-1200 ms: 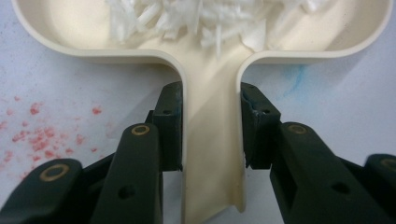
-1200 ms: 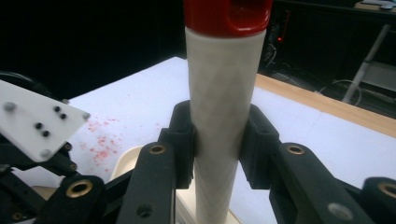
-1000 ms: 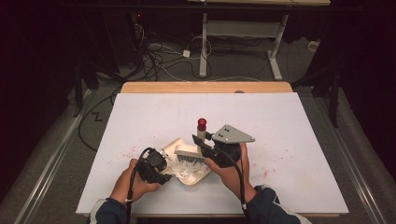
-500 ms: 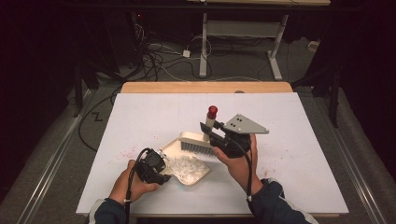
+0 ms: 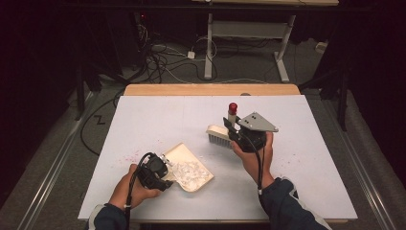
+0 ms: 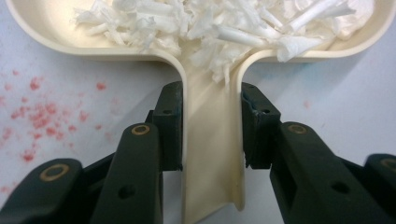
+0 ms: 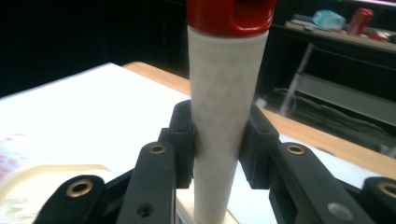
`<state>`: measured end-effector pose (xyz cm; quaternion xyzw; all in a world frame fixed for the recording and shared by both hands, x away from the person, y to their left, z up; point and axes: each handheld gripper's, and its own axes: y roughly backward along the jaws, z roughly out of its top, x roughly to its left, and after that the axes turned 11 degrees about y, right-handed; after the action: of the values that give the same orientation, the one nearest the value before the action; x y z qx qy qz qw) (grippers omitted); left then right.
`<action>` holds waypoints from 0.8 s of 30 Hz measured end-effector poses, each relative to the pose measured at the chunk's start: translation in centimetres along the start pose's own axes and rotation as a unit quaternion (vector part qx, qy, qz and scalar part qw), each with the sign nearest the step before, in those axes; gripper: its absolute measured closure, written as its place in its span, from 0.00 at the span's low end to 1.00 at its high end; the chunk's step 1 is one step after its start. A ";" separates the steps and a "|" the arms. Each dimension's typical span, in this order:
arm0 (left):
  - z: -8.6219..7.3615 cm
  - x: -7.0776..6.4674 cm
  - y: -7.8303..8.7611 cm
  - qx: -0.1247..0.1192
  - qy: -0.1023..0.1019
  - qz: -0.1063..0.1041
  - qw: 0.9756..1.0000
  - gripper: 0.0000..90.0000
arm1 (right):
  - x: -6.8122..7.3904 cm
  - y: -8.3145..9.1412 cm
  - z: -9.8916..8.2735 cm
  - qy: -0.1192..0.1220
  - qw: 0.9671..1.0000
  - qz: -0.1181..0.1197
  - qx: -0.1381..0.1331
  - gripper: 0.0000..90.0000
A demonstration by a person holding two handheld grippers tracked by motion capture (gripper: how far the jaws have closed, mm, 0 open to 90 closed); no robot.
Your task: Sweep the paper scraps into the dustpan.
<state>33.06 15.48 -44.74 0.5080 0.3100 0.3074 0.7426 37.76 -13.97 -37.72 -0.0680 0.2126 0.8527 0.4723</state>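
- The left tongs are pinching the handle of the cream dustpan, one jaw on each side of the narrow channel; the pan lies flat on the white bench just ahead of them.
- A heap of white shreds sits in the pan, and some have slid down toward the neck of the handle, close to the jaws.
- The right tongs are pressed onto the pale handle of the brush, with its red cap standing above the jaws; the bristle head hangs below them, held apart from the pan and off to its far right.
- Reddish specks dot the bench to the left of the left tongs.
- My reading is that the sweeping is mostly done and the brush is about to be parked or brought in for one more pass.
- To do it well, I'd keep the pan level and still so the shreds near the neck don't spill out by the handle.
- I'd lower the brush straight onto its bristles, well clear of the pan's rim, before letting go.
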 end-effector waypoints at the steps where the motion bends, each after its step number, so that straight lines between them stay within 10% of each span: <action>1: -0.1 0.1 0.1 0.002 0.001 -0.003 1.000 0.70 | 0.0 0.0 0.0 0.000 1.000 0.000 0.000 0.78; 15: -1.6 0.0 1.3 0.048 -0.001 -0.013 0.999 0.70 | 2.9 0.7 -0.2 0.029 0.999 0.027 0.002 0.77; 24: -1.5 -0.3 1.2 0.047 -0.003 -0.008 0.999 0.70 | 6.1 2.4 0.7 0.033 0.995 0.097 -0.004 0.77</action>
<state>31.59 16.46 -44.02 0.5405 0.3265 0.2850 0.7212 32.48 -10.03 -38.32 -0.0767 0.2302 0.8928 0.3796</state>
